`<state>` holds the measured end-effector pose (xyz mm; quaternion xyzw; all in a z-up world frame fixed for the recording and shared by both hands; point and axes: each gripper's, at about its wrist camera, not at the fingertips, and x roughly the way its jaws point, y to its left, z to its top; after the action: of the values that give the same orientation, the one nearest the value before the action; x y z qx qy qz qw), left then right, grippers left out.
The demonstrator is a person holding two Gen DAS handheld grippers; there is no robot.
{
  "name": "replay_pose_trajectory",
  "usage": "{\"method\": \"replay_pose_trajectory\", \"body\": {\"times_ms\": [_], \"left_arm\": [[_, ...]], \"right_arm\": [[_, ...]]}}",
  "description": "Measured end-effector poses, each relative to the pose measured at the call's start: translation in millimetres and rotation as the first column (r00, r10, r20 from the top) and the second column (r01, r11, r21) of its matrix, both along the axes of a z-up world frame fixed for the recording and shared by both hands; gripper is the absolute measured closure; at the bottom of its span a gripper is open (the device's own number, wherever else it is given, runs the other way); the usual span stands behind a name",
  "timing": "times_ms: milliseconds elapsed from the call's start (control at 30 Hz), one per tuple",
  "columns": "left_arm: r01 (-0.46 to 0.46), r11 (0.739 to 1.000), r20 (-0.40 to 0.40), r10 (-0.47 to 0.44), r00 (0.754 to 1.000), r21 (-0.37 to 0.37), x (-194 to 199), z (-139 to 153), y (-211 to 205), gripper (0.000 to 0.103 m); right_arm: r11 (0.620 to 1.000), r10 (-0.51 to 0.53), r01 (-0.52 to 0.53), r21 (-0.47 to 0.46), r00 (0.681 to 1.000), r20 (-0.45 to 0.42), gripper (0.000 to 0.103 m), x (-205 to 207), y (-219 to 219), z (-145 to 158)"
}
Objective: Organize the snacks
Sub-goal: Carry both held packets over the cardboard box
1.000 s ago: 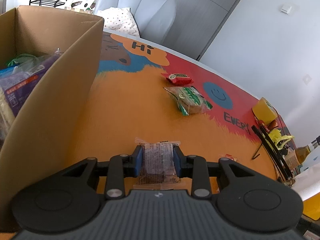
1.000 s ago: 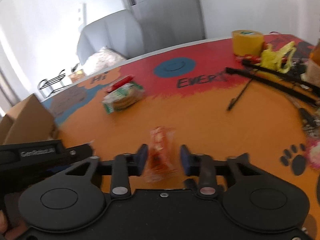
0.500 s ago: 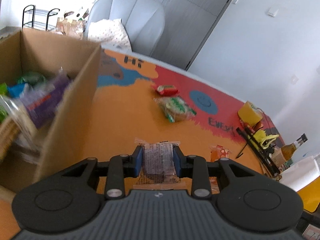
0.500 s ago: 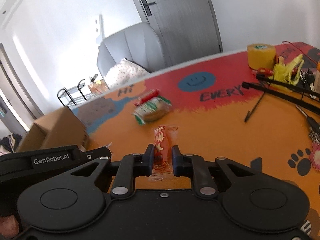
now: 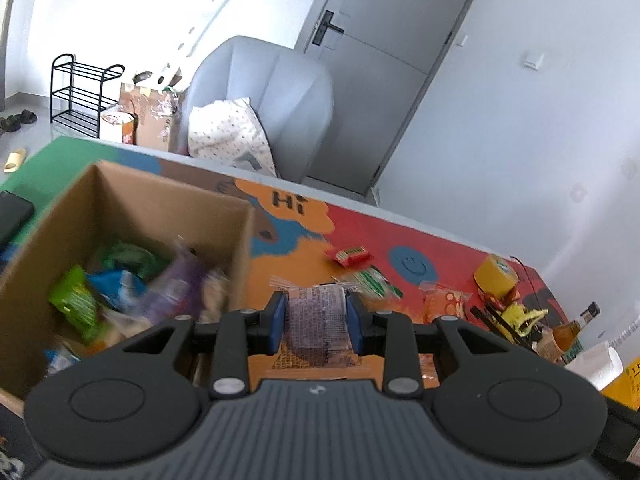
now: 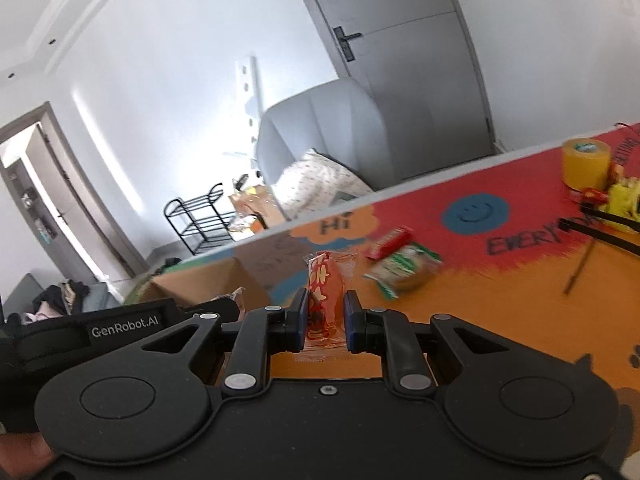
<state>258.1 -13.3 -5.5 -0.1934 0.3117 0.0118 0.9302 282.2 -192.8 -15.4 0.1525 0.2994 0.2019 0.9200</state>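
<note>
My left gripper point(image 5: 316, 322) is shut on a clear packet with a dark brown snack point(image 5: 317, 326), held above the table just right of the open cardboard box point(image 5: 160, 196). The box holds several snack packs. My right gripper point(image 6: 326, 320) is shut on a red-orange snack packet point(image 6: 326, 292), lifted off the table; it also shows in the left wrist view point(image 5: 442, 302). A green-striped cracker pack point(image 6: 404, 268) and a small red packet point(image 6: 390, 238) lie on the orange table point(image 6: 500, 308).
A yellow tape roll point(image 6: 586, 162), black rods point(image 6: 600, 226) and yellow clutter point(image 5: 520, 316) sit at the table's right end. A bottle point(image 5: 572, 328) stands there too. A grey armchair with a cushion point(image 5: 260, 112) is behind the table. The left gripper body point(image 6: 100, 328) is at left.
Both grippers have risen. The left one moved left toward the box opening with its packet. The right one closed on the red-orange packet and lifted it off the table.
</note>
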Motion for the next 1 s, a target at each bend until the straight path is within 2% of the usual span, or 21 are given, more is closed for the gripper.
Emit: {"method": "replay_pose_trajectory", "body": {"times_ms": [467, 1000], "left_arm": [[-0.062, 0.995, 0.001, 0.062, 0.998, 0.08, -5, 23, 71, 0.072], [-0.114, 0.989, -0.048, 0.119, 0.992, 0.095, 17, 3, 113, 0.071]], "right_arm": [[0.995, 0.091, -0.092, 0.05, 0.996, 0.018, 0.086, 10, 57, 10], [0.985, 0.169, -0.17, 0.042, 0.986, 0.009, 0.086, 26, 110, 7]]}}
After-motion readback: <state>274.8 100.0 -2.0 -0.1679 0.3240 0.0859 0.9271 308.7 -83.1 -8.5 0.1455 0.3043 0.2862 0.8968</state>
